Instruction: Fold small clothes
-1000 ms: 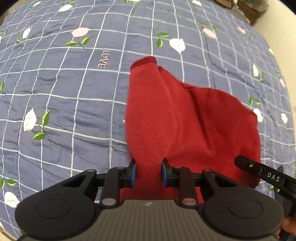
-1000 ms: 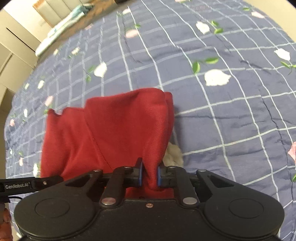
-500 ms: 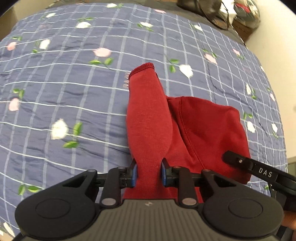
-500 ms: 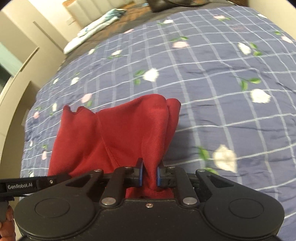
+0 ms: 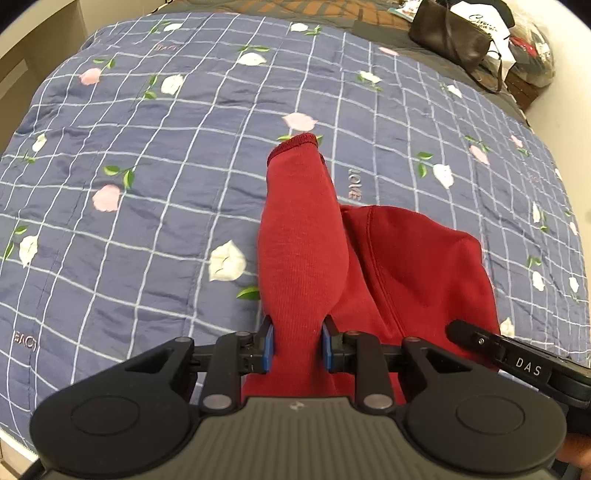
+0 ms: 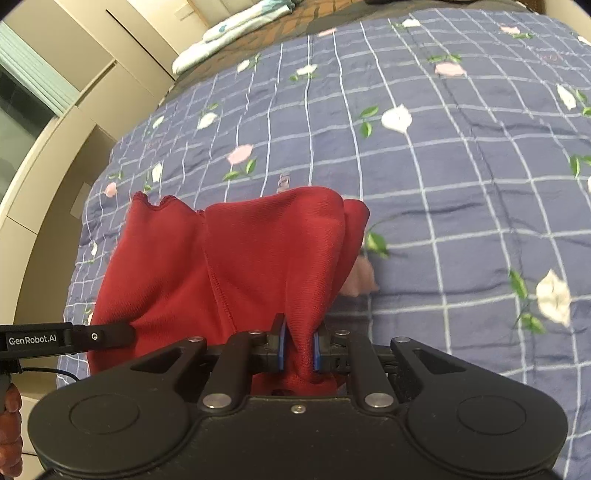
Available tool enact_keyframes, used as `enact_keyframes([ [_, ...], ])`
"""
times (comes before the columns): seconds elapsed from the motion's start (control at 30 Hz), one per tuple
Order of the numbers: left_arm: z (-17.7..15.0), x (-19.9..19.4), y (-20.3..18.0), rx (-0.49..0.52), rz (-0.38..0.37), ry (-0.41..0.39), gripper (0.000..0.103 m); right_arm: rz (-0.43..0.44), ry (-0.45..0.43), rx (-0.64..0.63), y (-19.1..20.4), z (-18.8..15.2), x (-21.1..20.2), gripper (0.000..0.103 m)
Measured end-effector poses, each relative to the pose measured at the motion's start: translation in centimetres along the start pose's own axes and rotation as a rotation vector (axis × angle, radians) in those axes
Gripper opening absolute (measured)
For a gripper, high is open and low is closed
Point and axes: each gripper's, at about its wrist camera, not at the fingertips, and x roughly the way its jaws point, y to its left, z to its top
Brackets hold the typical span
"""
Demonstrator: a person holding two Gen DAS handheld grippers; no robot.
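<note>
Red garment (image 5: 399, 258) pinched in narrow jaws of both grippers (image 5: 295, 349) (image 6: 296, 350)

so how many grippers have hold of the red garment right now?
2. Left gripper is shut on the sleeve side of the red garment; right gripper is shut on the opposite side.

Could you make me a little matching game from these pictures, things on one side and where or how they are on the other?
Things:
1. red garment
2. brown handbag
3. left claw
4. folded light bedding

States:
a. far corner of the bed, right side in the left view
b. shut on a red sleeve
c. held up over the blue floral bedspread
d. beside the cream wardrobe

Pairs: 1-c, 2-a, 3-b, 4-d
</note>
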Motion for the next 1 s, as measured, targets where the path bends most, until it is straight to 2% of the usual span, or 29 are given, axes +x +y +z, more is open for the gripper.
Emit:
enact_keyframes([
  [0.2,-0.8,1.4,0.4,0.018,0.005,0.040,0.027,-0.033,0.034,0.038,-0.2,-1.0,1.0,0.015],
  [0.5,-0.9,2.1,0.2,0.051,0.011,0.071,0.028,-0.085,0.035,0.109,-1.2,-1.8,1.1,0.019],
  [0.67,-0.9,2.8,0.0,0.072,0.026,0.097,0.031,-0.118,0.025,0.142,-1.8,-2.2,0.9,0.024],
  [0.77,-0.9,3.3,0.0,0.077,0.042,0.113,0.036,-0.137,0.014,0.155,-1.8,-2.4,0.6,0.027],
  [0.93,-1.2,4.3,0.4,0.094,0.080,0.143,0.039,-0.182,-0.008,0.166,-1.8,-3.0,-0.3,0.040],
  [1.0,-1.4,4.7,0.5,0.105,0.084,0.152,0.040,-0.199,-0.016,0.164,-1.8,-3.5,-1.0,0.049],
])
